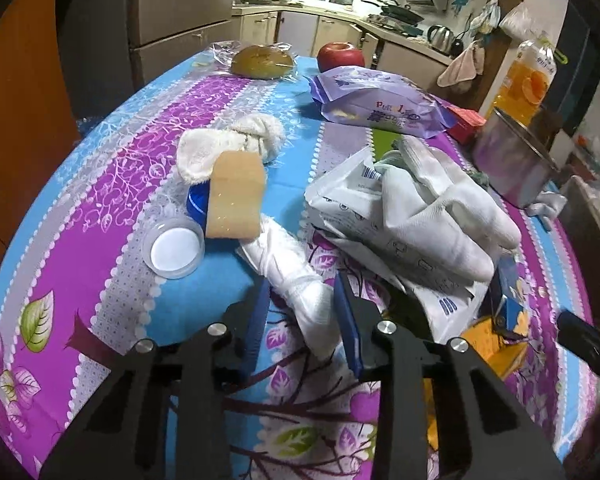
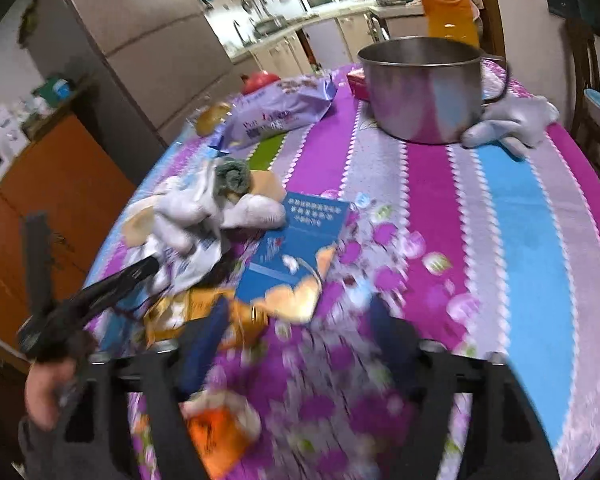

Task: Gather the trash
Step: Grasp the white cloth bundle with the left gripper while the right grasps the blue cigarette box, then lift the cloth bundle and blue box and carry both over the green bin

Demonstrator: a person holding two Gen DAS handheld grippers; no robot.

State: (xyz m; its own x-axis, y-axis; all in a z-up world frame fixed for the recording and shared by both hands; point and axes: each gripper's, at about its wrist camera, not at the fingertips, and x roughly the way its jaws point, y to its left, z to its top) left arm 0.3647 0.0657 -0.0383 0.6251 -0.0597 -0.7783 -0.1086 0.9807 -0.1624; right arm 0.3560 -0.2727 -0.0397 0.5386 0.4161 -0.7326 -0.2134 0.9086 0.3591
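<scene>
While fingers (image 1: pixel 342 312) straddle white glove (image 1: pixel 300 280), tablecloth (image 1: pixel 80 248) bare leftward.

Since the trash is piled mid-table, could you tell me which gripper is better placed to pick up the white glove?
Left. The left gripper is open with the white glove already between its fingers. The right gripper is open over bare tablecloth, beside the blue packet.

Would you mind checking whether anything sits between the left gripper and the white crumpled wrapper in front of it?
Nothing visible does: the white crumpled wrapper already lies between the open left gripper fingers.
</scene>
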